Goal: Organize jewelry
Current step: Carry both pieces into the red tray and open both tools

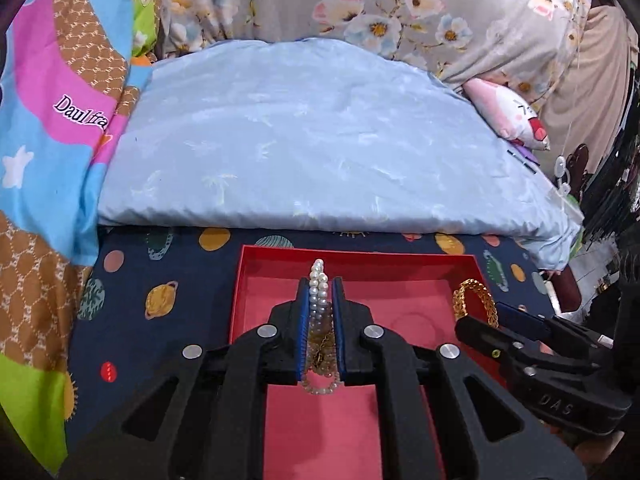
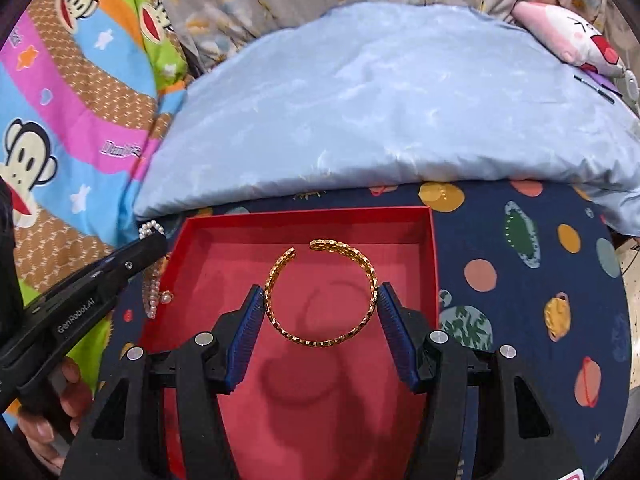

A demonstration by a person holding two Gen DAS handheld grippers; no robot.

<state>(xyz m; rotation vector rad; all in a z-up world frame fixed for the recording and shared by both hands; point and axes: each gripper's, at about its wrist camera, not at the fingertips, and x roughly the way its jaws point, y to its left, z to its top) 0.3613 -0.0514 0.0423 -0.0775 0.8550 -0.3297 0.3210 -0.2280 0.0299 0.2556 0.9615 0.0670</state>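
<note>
jewelry first: in the left wrist view our left gripper [image 1: 320, 292] has its blue pads nearly pressed together, pinching a pearl strand [image 1: 319, 280]. some gold chain is bunched in the same pinch, lower between the pads, and a loop of beads hangs out below. all of it is held over the red box [image 1: 360, 258], which sits on the dark planet-print sheet [image 1: 160, 280]. at the box's right side the gold bangle [image 1: 476, 300] shows, with our right gripper [image 1: 516, 318] coming in from the right edge. a light blue pillow [image 1: 320, 140] lies behind the box, and a pink plush toy [image 1: 508, 112] sits at its right.

right wrist view: our right gripper [image 2: 322, 300] is spread wide and clamped on the gold bangle [image 2: 320, 292], a blue pad touching each side. the bangle's open gap points away from us. it is held above the red box's [image 2: 312, 216] pink floor, its shadow falling below. our left gripper [image 2: 96, 280] enters at the left edge with the pearl strand [image 2: 152, 276] dangling just outside the box's left wall. fingers of our hand [image 2: 60, 400] wrap that handle.
</note>
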